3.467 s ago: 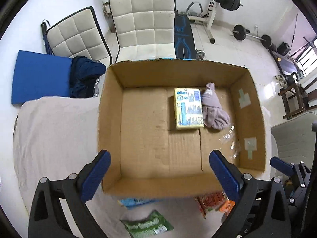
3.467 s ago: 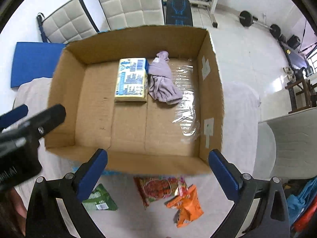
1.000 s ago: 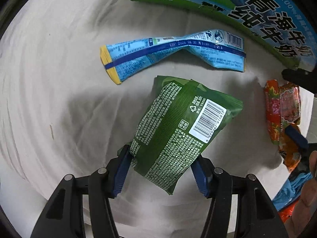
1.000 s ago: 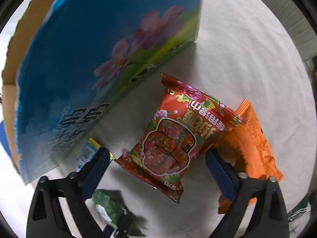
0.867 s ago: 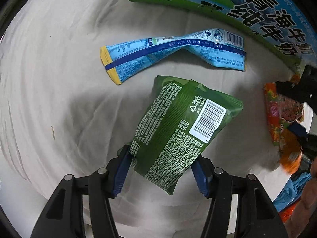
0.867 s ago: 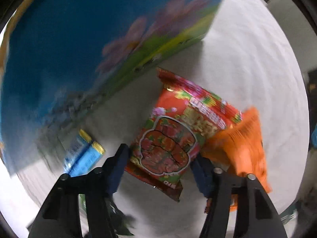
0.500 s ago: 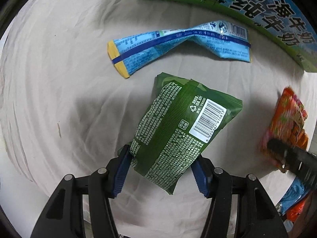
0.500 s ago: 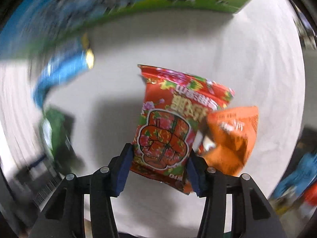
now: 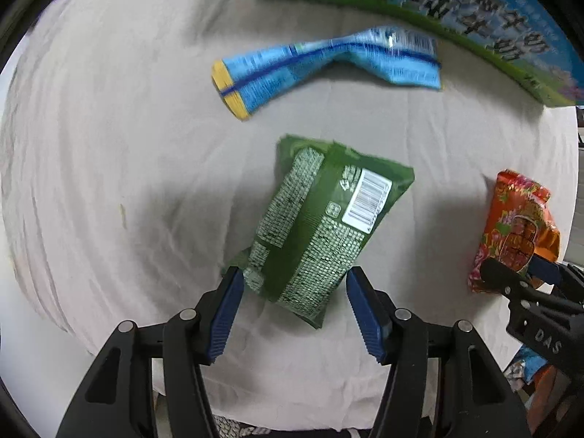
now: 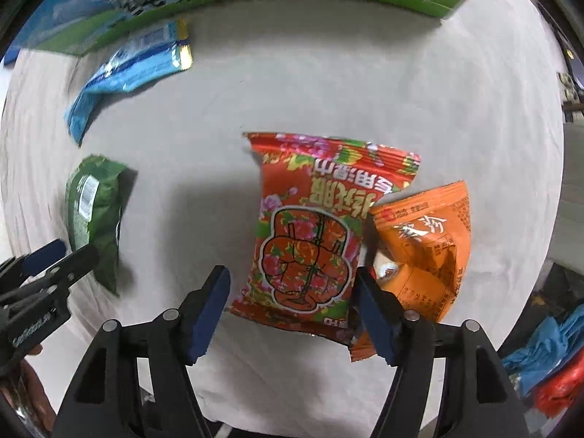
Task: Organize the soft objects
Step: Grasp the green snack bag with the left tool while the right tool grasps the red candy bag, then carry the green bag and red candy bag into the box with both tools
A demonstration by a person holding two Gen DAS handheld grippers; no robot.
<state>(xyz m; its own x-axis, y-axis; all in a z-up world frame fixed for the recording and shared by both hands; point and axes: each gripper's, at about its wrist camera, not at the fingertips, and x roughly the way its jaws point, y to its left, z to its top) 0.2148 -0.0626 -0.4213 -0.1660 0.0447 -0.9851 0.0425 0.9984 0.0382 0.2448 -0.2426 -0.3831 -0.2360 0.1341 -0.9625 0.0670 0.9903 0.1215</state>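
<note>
The left hand-held gripper (image 9: 292, 303) was seen closed partway, its 2 blue pads (image 9: 224, 310) pressed against the lower end of the green packet (image 9: 321, 226), so the packet was gripped between them. The packet was shown with its back side up, a white barcode label near its upper right corner, and its far end was tilted to the right above the cloth-covered tabletop (image 9: 109, 146). Whether the packet was touching the cloth could not be told.

The right hand-held gripper (image 10: 292, 303) was closed to a similar width around the lower part of the red packet (image 10: 314, 233), with both blue pads (image 10: 208, 310) laid against its edges. An orange packet (image 10: 427, 252) was found just beside the red packet on the right, partly under it and touching the right pad.

A twisted blue packet (image 9: 321, 65) was lying on the cloth beyond the green packet, apart from it. Behind it, the printed side of a large box (image 9: 438, 3), blue and green with large characters, was standing on the tabletop. In the right wrist view the left gripper was seen at the left edge with the green packet in it.
</note>
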